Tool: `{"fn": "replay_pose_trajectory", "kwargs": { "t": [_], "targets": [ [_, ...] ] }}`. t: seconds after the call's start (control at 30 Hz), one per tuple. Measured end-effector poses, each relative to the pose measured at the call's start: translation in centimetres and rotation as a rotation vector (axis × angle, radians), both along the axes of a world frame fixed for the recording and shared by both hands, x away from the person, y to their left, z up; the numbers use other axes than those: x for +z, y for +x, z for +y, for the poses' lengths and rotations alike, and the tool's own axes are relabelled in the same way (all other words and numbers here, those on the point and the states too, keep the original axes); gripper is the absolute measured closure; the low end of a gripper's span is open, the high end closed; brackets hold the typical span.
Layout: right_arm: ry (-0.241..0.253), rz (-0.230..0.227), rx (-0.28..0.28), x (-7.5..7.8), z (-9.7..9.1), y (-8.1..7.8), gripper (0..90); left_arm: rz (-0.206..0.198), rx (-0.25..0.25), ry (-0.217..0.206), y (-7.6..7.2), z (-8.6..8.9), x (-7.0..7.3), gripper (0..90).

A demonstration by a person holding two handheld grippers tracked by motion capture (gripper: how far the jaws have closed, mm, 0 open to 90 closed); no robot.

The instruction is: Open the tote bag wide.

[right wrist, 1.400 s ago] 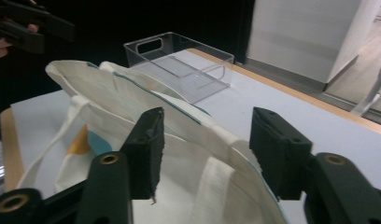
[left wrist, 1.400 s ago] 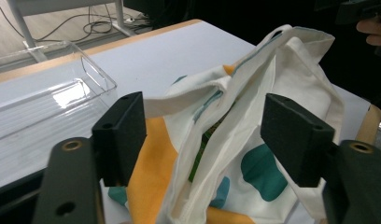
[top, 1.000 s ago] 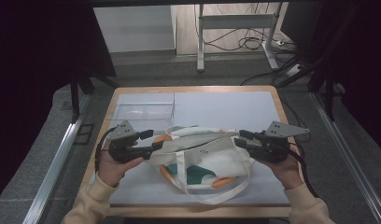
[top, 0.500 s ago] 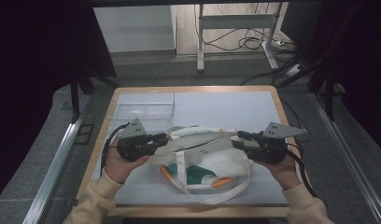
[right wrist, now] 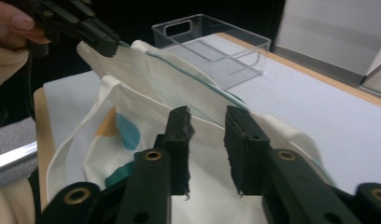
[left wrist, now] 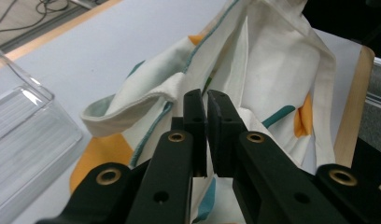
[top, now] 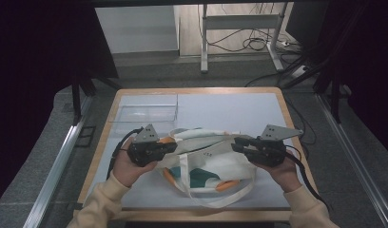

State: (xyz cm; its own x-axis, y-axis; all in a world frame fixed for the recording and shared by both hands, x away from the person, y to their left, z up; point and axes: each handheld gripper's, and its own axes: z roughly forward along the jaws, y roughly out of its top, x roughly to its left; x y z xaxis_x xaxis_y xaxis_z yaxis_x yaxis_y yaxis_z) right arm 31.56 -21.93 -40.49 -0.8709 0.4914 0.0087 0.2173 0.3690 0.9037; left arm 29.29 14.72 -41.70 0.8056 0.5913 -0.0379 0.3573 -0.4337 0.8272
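High view: cloth tote bag (top: 206, 161) lies mid tabletop (top: 239, 107), held between both grippers. Left gripper (left wrist: 207, 100) fingers have just closed, now clamped on bag's rim at its left end. Right gripper (right wrist: 207, 126) fingers have been closing too but stand apart w/ a gap, bag fabric between them, not pinched. Clear plastic bin (top: 144, 111) sits behind bag, near tabletop's far left.

Lab-like recording booth: black curtains (top: 35, 71), floor cables (top: 249, 42), metal-framed table (top: 197, 91).

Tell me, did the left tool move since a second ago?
Yes. The left tool slid rightward along the clear box, toward the table's middle, closing on the cloth bag.
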Motion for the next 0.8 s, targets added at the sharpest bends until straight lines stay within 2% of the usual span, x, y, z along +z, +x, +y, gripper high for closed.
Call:
{"fn": "replay_pose_trajectory", "kwargs": {
  "t": [0.07, 0.23, 0.43, 0.57, 0.67, 0.8],
  "targets": [
    [-0.033, -0.011, 0.012, 0.1, 1.3, 0.1, 78.3, 0.007, -0.004, 0.01, 0.1, -0.2, -0.2, 87.7],
    [-0.054, 0.013, 0.027, -0.4, 2.9, 0.8, 79.2, 0.023, -0.002, 0.016, 0.4, -0.3, -0.7, 87.6],
    [-0.056, 0.041, 0.041, -1.1, 4.3, 1.7, 79.0, 0.034, -0.003, 0.026, 0.7, -0.4, -1.1, 88.1],
    [-0.068, 0.034, 0.047, -1.1, 5.0, 2.0, 78.9, 0.037, 0.002, 0.025, 0.8, -0.4, -1.3, 88.4],
    [-0.084, 0.019, 0.065, -1.2, 5.4, 1.9, 72.2, 0.038, 0.008, 0.024, 0.8, -0.2, -1.3, 88.2],
    [-0.121, -0.025, 0.102, -1.1, 5.8, 1.7, 61.8, 0.016, 0.013, 0.011, 0.5, 0.0, -1.0, 84.3]
  ]
}}
